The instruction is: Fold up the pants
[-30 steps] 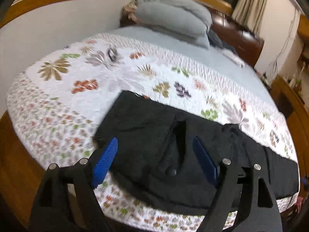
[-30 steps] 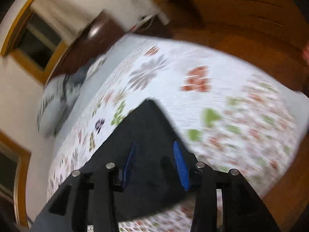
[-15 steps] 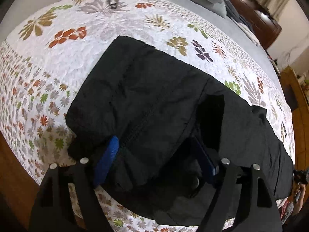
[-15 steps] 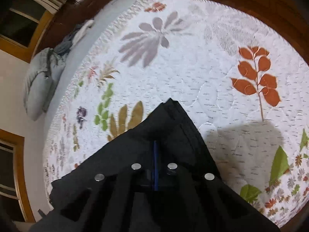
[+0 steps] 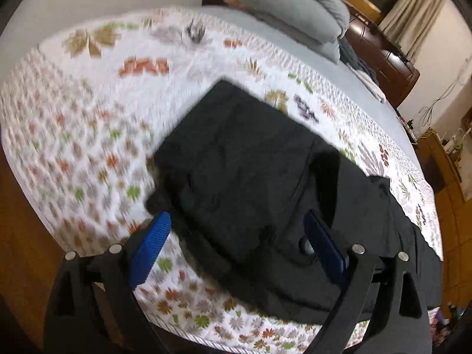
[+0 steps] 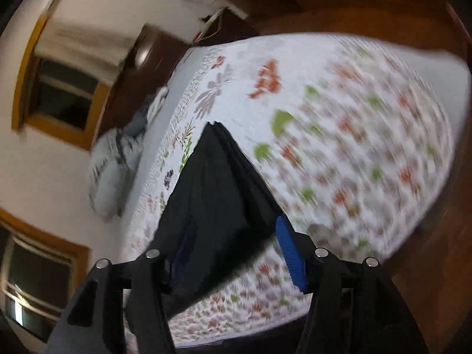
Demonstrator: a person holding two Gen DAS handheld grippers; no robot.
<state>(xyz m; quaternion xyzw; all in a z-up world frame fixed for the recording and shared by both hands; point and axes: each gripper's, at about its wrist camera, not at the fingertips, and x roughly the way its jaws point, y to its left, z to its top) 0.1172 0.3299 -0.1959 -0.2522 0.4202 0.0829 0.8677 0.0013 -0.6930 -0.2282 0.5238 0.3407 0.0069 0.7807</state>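
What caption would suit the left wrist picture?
Open left gripper hovering over black pants laid on a leaf-patterned quilt.

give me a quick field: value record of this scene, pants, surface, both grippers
garment: black pants, lying flat, button near the left gripper
surface: floral quilt on a bed
left gripper: open, holding nothing, pants edge between its fingers
right gripper: open, holding nothing, over the pants' end
background: grey pillows at the headboard
image quality: motion blur in both views

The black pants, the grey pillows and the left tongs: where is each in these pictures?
black pants (image 5: pixel 250 159): left wrist view, flat middle of the fabric.
grey pillows (image 5: pixel 292 6): left wrist view, top pillow's side.
left tongs (image 5: pixel 236 247): left wrist view, midway between blue tips.
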